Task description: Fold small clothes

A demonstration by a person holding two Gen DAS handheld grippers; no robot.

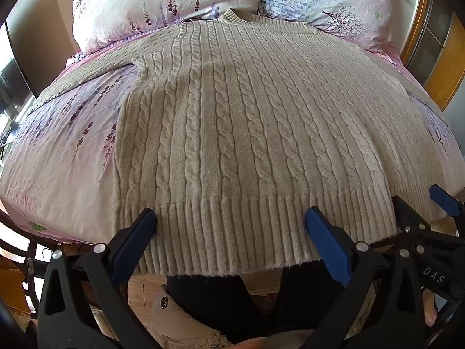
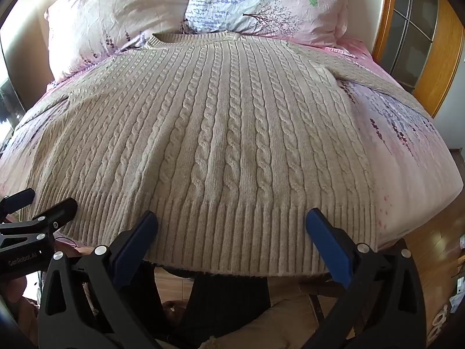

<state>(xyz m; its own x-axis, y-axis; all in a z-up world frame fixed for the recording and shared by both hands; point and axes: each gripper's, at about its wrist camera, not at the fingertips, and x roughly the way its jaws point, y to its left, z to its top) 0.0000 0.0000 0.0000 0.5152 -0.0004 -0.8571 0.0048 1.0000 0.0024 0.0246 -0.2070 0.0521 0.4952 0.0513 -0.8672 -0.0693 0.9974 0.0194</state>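
A cream cable-knit sweater (image 1: 232,122) lies flat and spread on the bed, collar toward the pillows, ribbed hem hanging over the near edge; it also shows in the right wrist view (image 2: 221,133). My left gripper (image 1: 231,218) is open, its blue-padded fingers (image 1: 136,238) straddling the hem's left-middle part without holding it. My right gripper (image 2: 232,221) is open over the hem's right part. The right gripper shows at the right edge of the left wrist view (image 1: 436,206); the left gripper shows at the left edge of the right wrist view (image 2: 37,206).
The bed has a pink floral sheet (image 1: 58,157). Two floral pillows (image 1: 139,3) (image 2: 261,0) lie behind the collar. A wooden-framed glass door (image 2: 415,37) stands at the right. Wood floor (image 2: 436,250) and the person's legs (image 1: 221,296) are below the bed edge.
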